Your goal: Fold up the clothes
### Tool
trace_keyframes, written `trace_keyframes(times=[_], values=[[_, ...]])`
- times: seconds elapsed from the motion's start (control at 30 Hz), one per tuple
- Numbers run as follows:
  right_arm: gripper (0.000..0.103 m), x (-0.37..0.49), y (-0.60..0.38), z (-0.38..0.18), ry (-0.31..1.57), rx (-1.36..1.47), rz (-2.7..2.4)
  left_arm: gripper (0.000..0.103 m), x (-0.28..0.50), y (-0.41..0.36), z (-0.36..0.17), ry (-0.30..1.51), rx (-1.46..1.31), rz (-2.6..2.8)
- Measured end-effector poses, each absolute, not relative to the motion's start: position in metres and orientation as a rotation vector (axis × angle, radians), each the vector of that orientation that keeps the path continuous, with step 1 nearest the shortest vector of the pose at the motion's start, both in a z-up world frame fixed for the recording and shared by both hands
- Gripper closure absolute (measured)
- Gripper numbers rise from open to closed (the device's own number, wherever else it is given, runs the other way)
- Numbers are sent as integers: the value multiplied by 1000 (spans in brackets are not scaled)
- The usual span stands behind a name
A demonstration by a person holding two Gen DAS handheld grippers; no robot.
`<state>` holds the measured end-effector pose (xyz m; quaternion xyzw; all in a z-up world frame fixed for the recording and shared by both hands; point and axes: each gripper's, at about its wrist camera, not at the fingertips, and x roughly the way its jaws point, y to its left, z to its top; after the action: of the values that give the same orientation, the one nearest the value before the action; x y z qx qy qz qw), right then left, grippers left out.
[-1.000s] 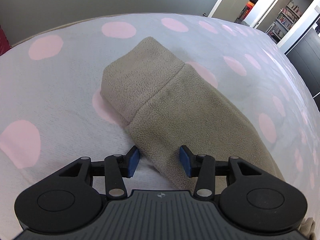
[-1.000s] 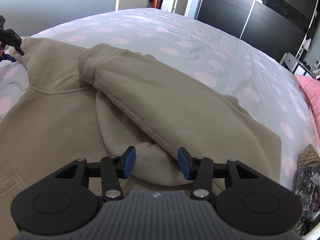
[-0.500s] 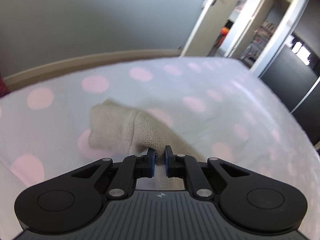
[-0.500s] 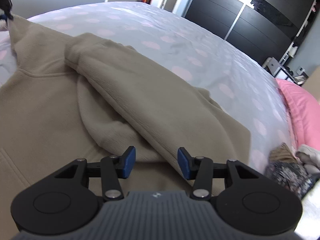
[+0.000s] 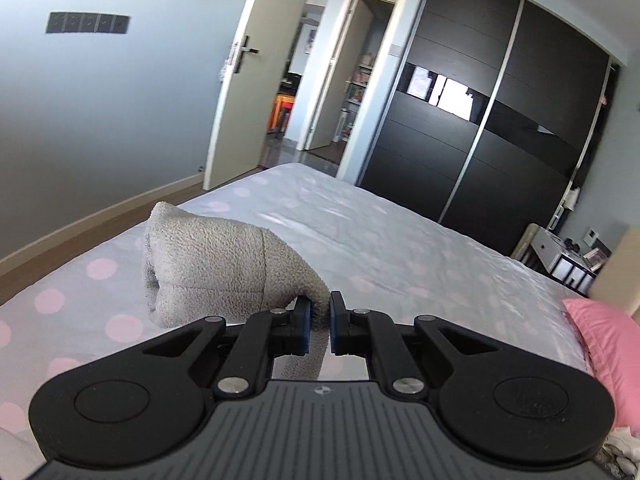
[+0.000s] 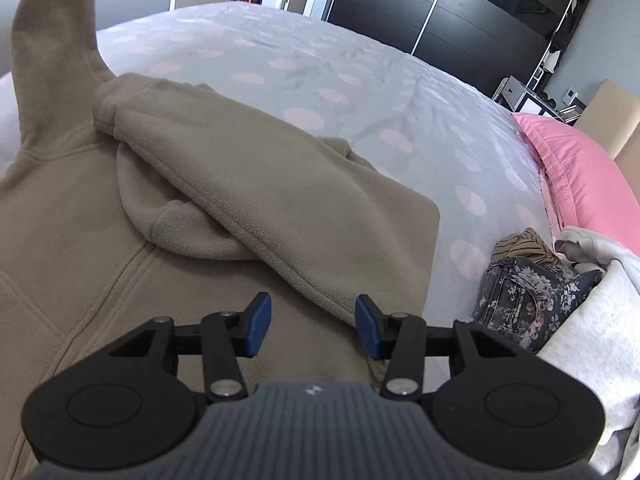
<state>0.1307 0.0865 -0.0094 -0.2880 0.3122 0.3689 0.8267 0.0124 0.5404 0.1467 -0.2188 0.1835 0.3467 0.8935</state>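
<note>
Pink-dotted bedspread (image 5: 400,248), black wardrobe (image 5: 500,120); left claw (image 5: 319,322) clamped on sleeve (image 5: 216,264), right claw (image 6: 313,325) apart.

A bed (image 6: 360,60) in a pale cover with pink dots carries a beige fleece hoodie (image 6: 180,200) spread over its near left part, a pink pillow (image 6: 580,168) along its right edge, and a heap of clothes (image 6: 532,300) at its near right corner.

I'm looking at my left gripper (image 5: 319,326): black linkage arms, silver pivot screws, blue pads (image 5: 305,326), ribbed grey housing with a small emblem. My right gripper (image 6: 313,325) has identical black discs and blue pads (image 6: 258,324).
</note>
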Motion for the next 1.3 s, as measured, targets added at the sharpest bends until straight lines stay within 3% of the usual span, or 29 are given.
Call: trace_keyframes(times=[0.17, 0.37, 0.77, 0.97, 1.2, 1.3], values=[[53, 140, 70, 1, 628, -582, 784, 96, 77, 467, 155, 433, -357, 566], [53, 165, 56, 0, 654, -548, 741, 96, 153, 387, 122, 529, -265, 401], [53, 206, 40, -17, 821, -474, 653, 96, 213, 213, -40, 859, 176, 169], [52, 213, 38, -18, 857, -445, 636, 95, 212, 184, -90, 991, 279, 100], [52, 224, 28, -15, 892, -344, 620, 63, 182, 197, -75, 961, 171, -58], [52, 232, 18, -10, 912, -193, 651, 60, 157, 212, -55, 931, 157, -103]])
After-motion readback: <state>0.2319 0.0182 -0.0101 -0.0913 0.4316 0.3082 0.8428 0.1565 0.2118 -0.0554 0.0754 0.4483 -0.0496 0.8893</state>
